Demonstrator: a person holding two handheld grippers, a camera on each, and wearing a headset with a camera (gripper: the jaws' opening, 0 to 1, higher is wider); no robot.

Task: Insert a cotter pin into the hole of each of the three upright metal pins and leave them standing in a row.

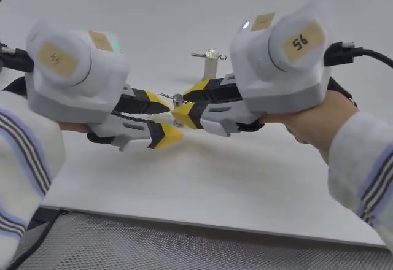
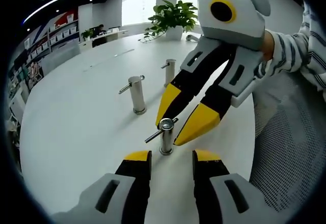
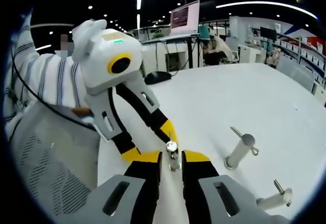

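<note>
Left gripper [image 2: 171, 157], jaws apart and empty, faces the nearest upright pin [image 2: 166, 135]; right gripper [image 3: 173, 157] straddles it closely, grip uncertain. Smooth, stiff, light and likely tippy, it is best held low on the shank. Beyond it stand a second pin [image 2: 136, 95] and a third pin [image 2: 169, 72], with a cotter pin [image 2: 153, 136] through each of the three.

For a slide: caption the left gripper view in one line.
Left gripper and right gripper, jaws open, flank the nearest pin with its cotter pin; two more pins stand behind.
</note>
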